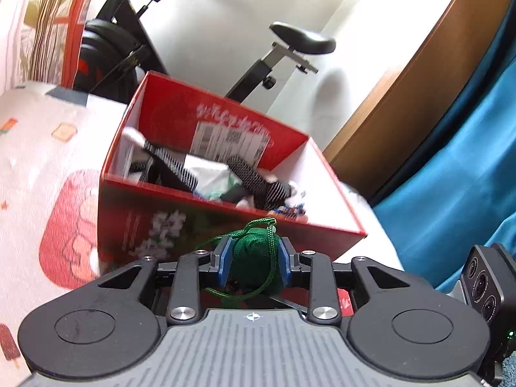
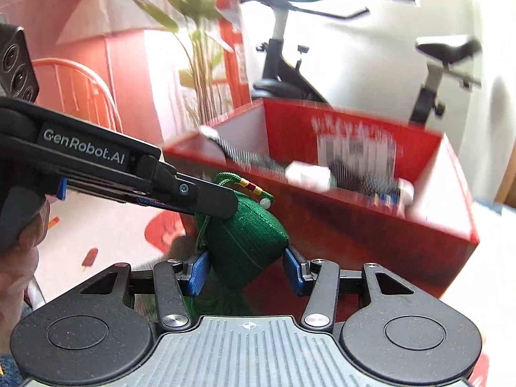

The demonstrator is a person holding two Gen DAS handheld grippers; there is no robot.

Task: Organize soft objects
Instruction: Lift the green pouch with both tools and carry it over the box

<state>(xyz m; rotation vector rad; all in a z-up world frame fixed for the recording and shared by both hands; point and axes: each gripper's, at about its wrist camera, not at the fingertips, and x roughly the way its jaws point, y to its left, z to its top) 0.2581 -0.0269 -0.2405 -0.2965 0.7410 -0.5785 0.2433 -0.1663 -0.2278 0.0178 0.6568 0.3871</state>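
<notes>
A green knitted pouch (image 1: 254, 258) with a green cord hangs in front of a red cardboard box (image 1: 145, 225). My left gripper (image 1: 254, 254) is shut on it, the blue pads pressing both sides. In the right wrist view the left gripper (image 2: 219, 203) comes in from the left and clamps the top of the pouch (image 2: 248, 238). My right gripper (image 2: 246, 267) holds its lower part, with its blue pads against both sides. The box (image 2: 354, 225) stands just behind, open-topped, holding black-and-white striped socks (image 1: 258, 177) and other soft items. The socks (image 2: 248, 158) look blurred.
An exercise bike (image 1: 290, 42) stands behind the box against a white wall. Blue fabric (image 1: 451, 177) and a wooden panel (image 1: 403, 96) lie to the right. A patterned white and red cloth (image 1: 38, 148) covers the surface. A plant (image 2: 193, 32) and an orange chair (image 2: 80, 87) are at the left.
</notes>
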